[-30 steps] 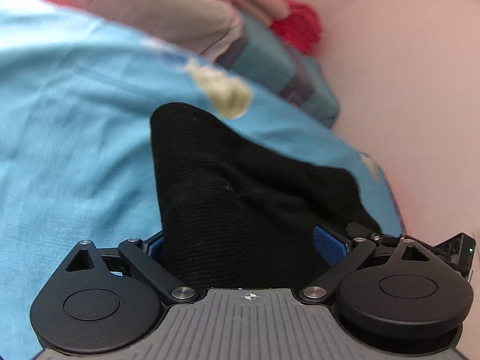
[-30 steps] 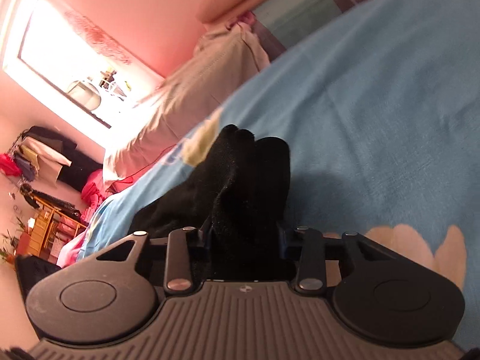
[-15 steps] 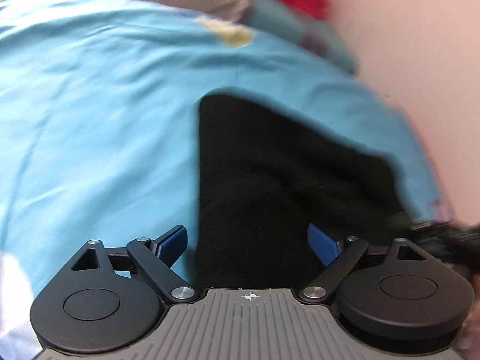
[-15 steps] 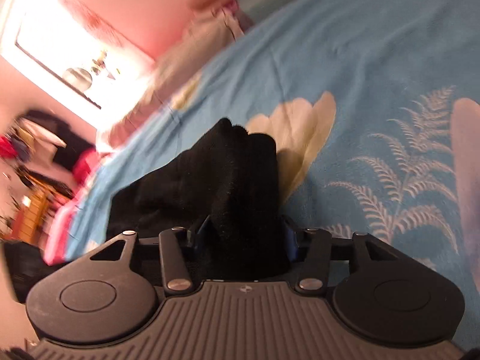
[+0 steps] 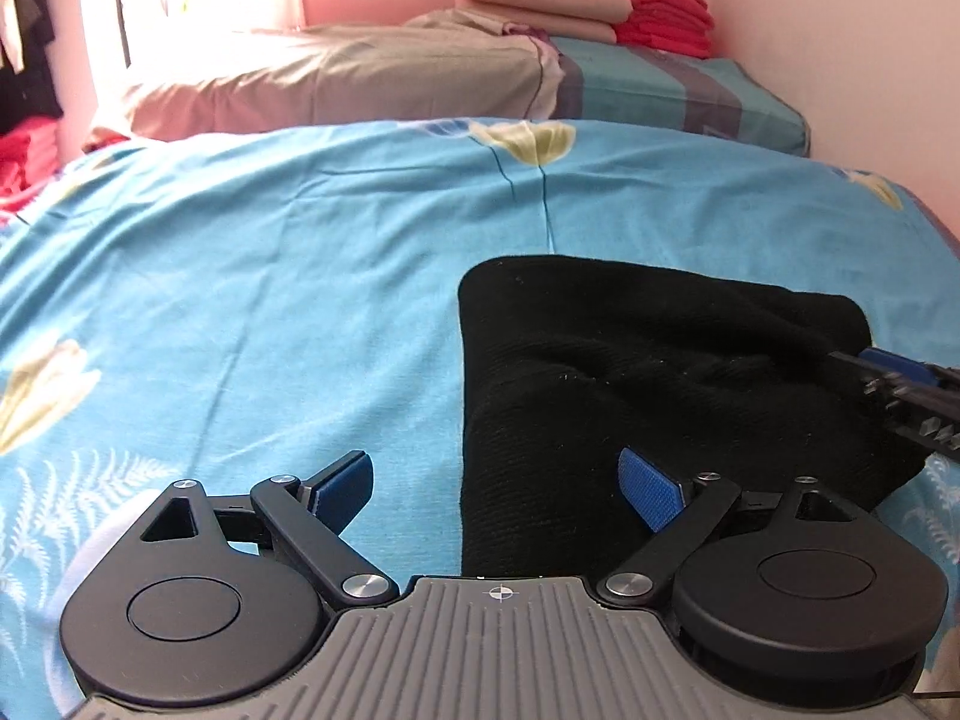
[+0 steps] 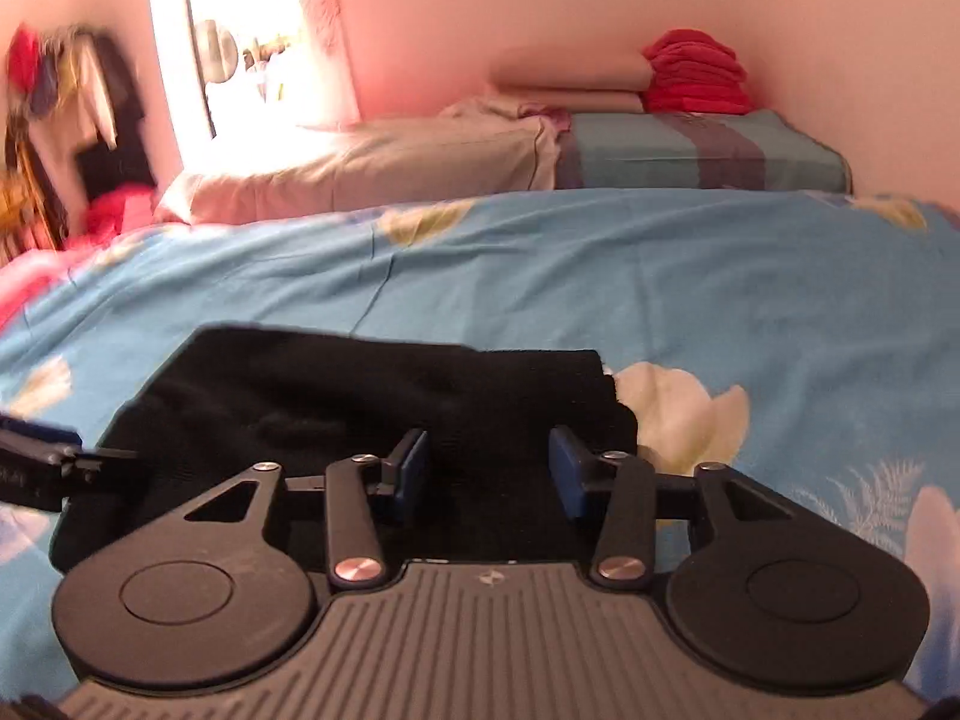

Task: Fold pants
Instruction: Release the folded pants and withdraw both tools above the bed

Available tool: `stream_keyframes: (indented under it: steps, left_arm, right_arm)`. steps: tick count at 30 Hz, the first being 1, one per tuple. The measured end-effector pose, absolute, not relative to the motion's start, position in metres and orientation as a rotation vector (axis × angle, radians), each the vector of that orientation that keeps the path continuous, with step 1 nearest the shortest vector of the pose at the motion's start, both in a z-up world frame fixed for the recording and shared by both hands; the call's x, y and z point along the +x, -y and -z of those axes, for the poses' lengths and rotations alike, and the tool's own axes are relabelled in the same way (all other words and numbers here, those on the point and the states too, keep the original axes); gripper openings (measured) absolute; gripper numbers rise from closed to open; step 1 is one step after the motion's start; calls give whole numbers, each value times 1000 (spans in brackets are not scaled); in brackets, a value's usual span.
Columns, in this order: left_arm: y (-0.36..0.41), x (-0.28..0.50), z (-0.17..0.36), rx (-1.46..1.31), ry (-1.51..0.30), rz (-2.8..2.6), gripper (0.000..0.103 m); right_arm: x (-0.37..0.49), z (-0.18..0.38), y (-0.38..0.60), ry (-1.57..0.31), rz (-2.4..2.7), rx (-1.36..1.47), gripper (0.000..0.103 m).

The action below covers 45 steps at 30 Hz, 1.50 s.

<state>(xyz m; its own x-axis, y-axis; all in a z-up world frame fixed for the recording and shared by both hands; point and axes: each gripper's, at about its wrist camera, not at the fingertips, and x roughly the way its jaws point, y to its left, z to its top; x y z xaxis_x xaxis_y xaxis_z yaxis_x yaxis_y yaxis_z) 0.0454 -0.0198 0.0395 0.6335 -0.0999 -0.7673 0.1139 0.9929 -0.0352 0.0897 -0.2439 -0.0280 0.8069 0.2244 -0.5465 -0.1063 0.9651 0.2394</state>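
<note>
The black pants (image 5: 648, 372) lie folded in a compact bundle on the blue flowered bedspread (image 5: 270, 300). My left gripper (image 5: 498, 483) is open, its jaws wide apart over the bundle's near left edge, holding nothing. My right gripper (image 6: 489, 468) is open over the near right part of the pants (image 6: 372, 390), with the cloth lying between its blue pads but not pinched. The right gripper's tip shows at the right edge of the left wrist view (image 5: 900, 378); the left gripper's tip shows at the left edge of the right wrist view (image 6: 42, 462).
A beige pillow (image 5: 336, 78) and a teal striped one (image 5: 672, 90) lie at the bed's head. Folded red cloth (image 5: 666, 15) is stacked in the far corner by the pink wall. Clothes hang at the far left (image 6: 66, 102) beside a bright window.
Both grippers let go of the pants and opened. The pants went from being held up to lying flat on the bed. Both cameras levelled out.
</note>
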Motion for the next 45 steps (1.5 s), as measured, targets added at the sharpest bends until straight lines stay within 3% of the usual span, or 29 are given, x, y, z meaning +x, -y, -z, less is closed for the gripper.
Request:
stream_keyframes:
  steps: [1,3,7,9,14,22,45]
  left_arm:
    - [20,45,-40,24,-874,120,103]
    - [20,43,-40,38,-867,112,103]
    - [23,44,-38,47,-861,108,103]
    - [22,41,-37,51,-861,110,103]
    - [19,29,-39,63,-860,97,103]
    - [2,-13,-38,119,-873,24,103]
    - [32,-37,-37,155,-946,81,103]
  right_arm:
    - [87,25,247,-604,-148,214,50]
    - [79,22,249,-610,-50,187,66]
    - [64,39,258,-682,-106,194,67]
    - [54,44,265,-672,-93,207,76]
    - [40,41,279,-689,-66,304,78]
    - [4,31,260,-718,33,102,82]
    - [-31,16,228,-701,-129,70,91]
